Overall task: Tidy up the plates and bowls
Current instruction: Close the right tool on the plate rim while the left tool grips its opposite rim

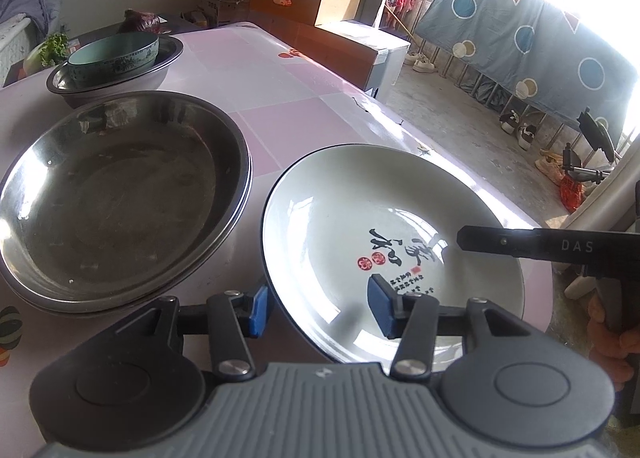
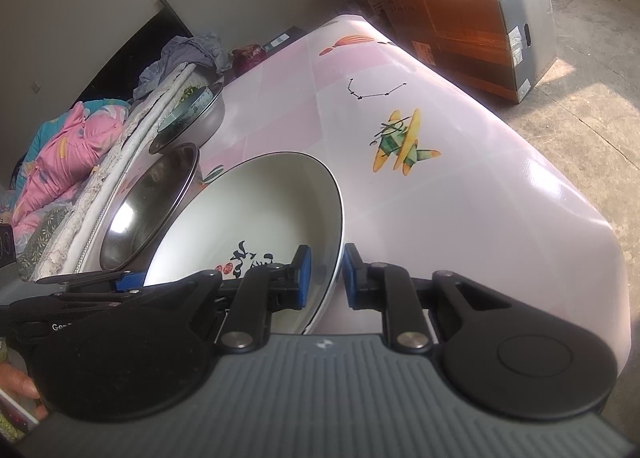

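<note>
A white ceramic plate (image 1: 360,218) with black calligraphy and a dark rim sits on the pink table. My left gripper (image 1: 320,310) is open, its blue pads straddling the plate's near-left rim. My right gripper (image 2: 326,276) straddles the plate's (image 2: 260,210) right rim, one pad inside and one outside, with small gaps on both sides. Its finger also shows in the left wrist view (image 1: 520,244). Stacked steel plates (image 1: 116,198) lie to the left. A teal bowl (image 1: 114,56) sits inside a steel basin (image 1: 168,62) farther back.
The pink patterned table (image 2: 440,198) ends close to the plate's right. Cardboard boxes (image 1: 320,6) stand beyond the far edge. Bedding (image 2: 68,150) lies beside the table. A purple cabbage (image 1: 140,20) and greens (image 1: 54,48) sit behind the basin.
</note>
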`<state>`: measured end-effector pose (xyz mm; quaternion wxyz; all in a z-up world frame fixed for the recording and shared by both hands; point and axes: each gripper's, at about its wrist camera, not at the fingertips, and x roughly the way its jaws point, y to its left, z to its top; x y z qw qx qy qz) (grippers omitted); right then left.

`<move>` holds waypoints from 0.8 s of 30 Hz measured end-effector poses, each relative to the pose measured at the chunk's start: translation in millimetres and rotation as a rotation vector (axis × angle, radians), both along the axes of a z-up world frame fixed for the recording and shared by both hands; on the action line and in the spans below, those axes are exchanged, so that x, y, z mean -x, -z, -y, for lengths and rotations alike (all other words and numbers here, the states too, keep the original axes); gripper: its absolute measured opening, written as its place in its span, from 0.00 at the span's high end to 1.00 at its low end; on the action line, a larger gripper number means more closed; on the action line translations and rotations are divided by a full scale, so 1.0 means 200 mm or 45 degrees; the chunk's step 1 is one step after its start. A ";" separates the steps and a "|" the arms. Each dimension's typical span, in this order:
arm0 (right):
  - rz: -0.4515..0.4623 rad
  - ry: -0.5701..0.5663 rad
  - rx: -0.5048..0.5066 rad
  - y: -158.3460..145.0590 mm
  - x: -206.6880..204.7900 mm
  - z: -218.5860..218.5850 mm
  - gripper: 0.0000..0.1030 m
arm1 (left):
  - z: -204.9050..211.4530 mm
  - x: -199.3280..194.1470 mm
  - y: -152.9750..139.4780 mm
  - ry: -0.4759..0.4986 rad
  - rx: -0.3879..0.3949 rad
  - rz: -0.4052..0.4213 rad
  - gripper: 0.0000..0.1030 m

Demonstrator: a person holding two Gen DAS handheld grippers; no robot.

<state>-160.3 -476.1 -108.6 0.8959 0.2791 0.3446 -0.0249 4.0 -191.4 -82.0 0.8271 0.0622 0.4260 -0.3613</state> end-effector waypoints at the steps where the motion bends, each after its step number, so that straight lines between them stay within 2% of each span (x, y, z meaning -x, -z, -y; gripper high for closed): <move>1: 0.000 0.000 0.003 0.00 0.00 0.00 0.84 | 0.00 0.01 0.00 0.001 -0.006 0.004 0.53; 4: 0.000 -0.001 0.011 0.00 -0.01 0.00 0.84 | -0.02 0.03 -0.01 0.006 -0.007 -0.013 0.55; 13: 0.009 0.013 0.011 0.00 0.00 0.01 0.84 | -0.02 0.03 -0.01 0.025 -0.001 -0.036 0.54; 24: 0.026 0.037 0.005 0.01 0.02 0.00 0.84 | 0.03 0.06 0.01 0.061 -0.054 0.084 0.49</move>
